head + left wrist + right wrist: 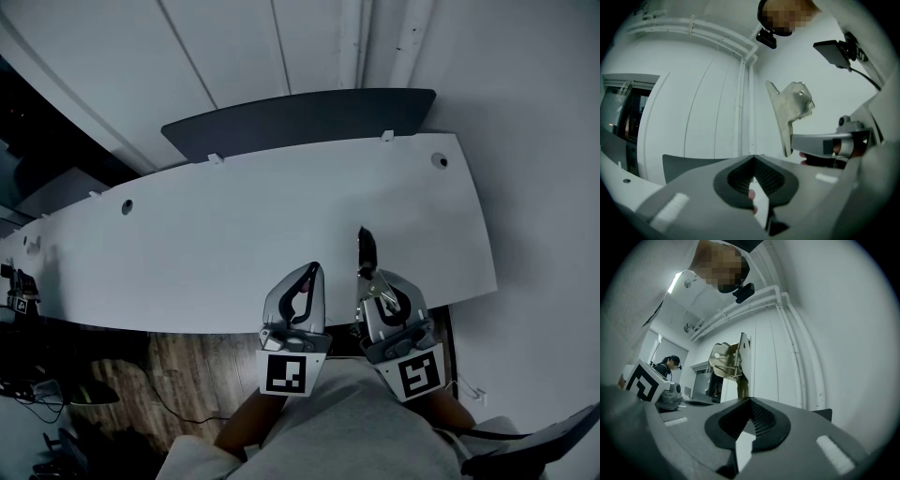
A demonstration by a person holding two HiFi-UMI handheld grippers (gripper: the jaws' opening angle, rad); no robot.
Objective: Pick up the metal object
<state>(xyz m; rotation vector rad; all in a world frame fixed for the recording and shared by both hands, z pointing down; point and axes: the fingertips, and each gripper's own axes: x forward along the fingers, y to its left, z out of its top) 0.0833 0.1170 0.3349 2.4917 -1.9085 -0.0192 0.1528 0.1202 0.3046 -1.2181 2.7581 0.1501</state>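
Note:
The metal object point(366, 248) is a small sprung clip of bent plate. It sticks out past the tip of my right gripper point(367, 273), which is shut on its stem and holds it above the near edge of the white table point(234, 234). The right gripper view shows the metal object point(729, 361) rising upright from the closed jaws of the right gripper point(748, 401). My left gripper point(309, 272) hangs just left of it, shut with nothing in it. From the left gripper point(753, 159), the metal object point(790, 110) shows in the air to the right.
A dark panel point(300, 122) runs along the table's far side against the white wall. The table has round cable holes point(127, 206) point(440, 160). Wood floor point(187, 366) shows under the near edge. A person point(670, 363) is far off in the right gripper view.

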